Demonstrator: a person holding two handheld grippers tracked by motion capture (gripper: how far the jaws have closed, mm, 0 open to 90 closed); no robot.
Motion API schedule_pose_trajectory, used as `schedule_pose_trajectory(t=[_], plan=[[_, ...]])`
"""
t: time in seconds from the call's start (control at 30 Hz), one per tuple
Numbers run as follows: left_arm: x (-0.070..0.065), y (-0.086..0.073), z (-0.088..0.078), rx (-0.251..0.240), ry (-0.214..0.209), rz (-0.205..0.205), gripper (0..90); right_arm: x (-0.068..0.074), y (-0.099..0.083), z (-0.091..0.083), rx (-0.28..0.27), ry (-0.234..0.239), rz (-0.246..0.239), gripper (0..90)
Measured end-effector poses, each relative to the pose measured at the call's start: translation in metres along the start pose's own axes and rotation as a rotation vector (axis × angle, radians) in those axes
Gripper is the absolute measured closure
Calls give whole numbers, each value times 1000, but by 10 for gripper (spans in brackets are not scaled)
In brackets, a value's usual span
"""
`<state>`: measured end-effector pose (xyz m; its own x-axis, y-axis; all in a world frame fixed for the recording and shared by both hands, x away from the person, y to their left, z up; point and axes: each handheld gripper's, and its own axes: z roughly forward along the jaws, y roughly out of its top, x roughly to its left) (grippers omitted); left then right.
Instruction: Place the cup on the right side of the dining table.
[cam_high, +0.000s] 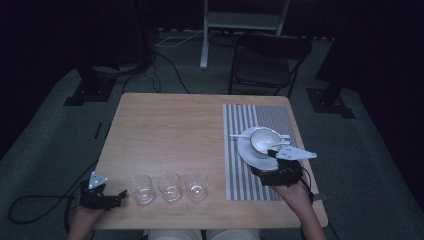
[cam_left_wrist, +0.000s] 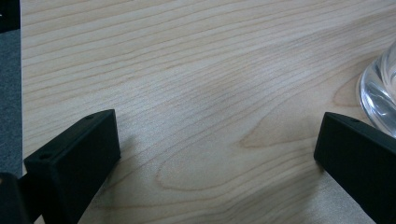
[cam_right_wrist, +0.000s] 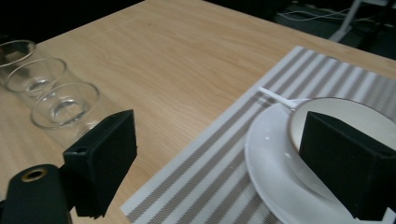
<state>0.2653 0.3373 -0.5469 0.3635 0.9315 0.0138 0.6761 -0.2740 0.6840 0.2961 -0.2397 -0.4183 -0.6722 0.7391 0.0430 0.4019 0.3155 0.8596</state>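
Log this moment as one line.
left gripper: open, beside glasses | right gripper: open, over plate | bowl on plate

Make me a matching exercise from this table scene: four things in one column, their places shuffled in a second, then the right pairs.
Things
1. white bowl
2. white plate
3. striped placemat
4. three clear glasses

Places
A. in a row along the near edge, beside the left gripper
B. directly on the striped placemat
C. on the right part of the wooden table
D. on the white plate, by the right gripper

Pairs: 1-D, 2-B, 3-C, 4-A
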Motion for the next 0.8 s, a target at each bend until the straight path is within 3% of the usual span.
schedule_pose_trajectory(t=[0.47, 0.63, 0.8], plan=[[0, 0, 0, 0, -2, 2, 7, 24, 14, 30, 18, 91, -54, 109], [0, 0, 0, -1, -3, 1, 7, 28, 16, 37, 28, 100, -58, 109], [0, 0, 0, -1, -4, 2, 7, 40, 18, 54, 45, 156, -66, 109]])
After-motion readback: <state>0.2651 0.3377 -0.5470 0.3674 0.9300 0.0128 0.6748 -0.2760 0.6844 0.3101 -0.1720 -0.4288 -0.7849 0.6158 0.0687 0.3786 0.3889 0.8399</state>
